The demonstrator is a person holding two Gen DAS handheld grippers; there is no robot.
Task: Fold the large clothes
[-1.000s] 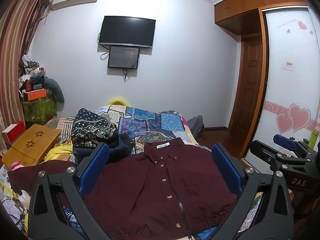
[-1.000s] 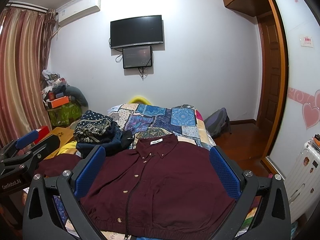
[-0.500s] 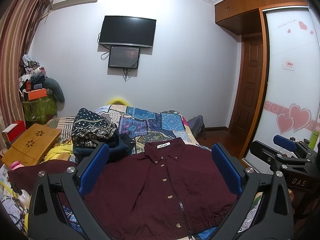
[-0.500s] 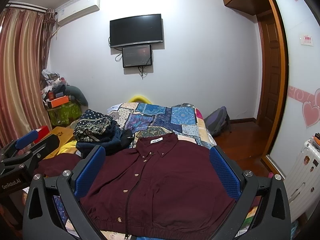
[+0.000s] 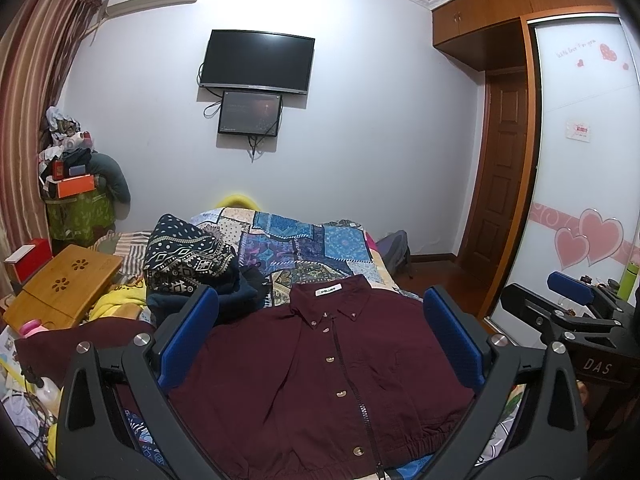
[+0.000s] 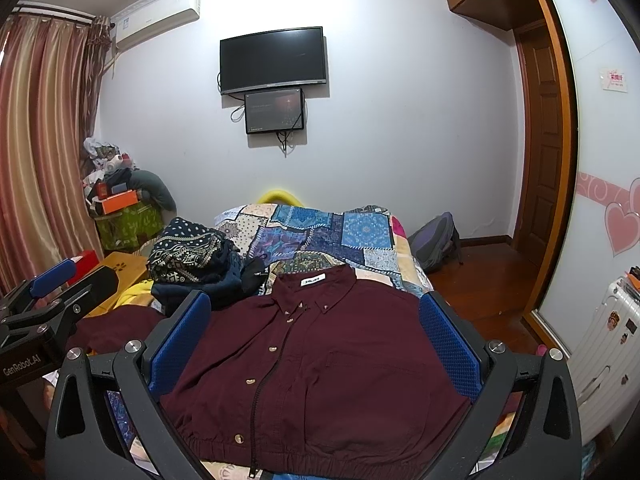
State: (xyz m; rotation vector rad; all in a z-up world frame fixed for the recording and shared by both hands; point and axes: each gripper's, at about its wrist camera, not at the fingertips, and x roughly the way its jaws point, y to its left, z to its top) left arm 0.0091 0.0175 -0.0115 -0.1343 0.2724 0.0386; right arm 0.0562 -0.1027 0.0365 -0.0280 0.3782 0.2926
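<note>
Jaws of both the left gripper (image 5: 320, 340) and right gripper (image 6: 316, 340) stood apart, empty; the soft, limp jacket (image 5: 328, 364) looked best pinched at its six-o'clock hem.

We see our left gripper (image 5: 320, 344) as a matte black forked frame whose two arms each end in a long finger faced with a smooth royal-blue pad (image 5: 188, 336). Round silver screw heads (image 5: 143, 339) sit at the joints, and triangular cut-outs lighten the lower arms. Our right gripper (image 6: 316, 344) has the same black build, though its blue pads (image 6: 448, 344) carry a fine dimpled texture. Seen from the opposite camera, the left gripper's side bears white lettering reading "GenRobot.AI" (image 6: 22, 365), and the right gripper's side shows "DAS" (image 5: 597, 366), each body topped by a blue pad.
</note>
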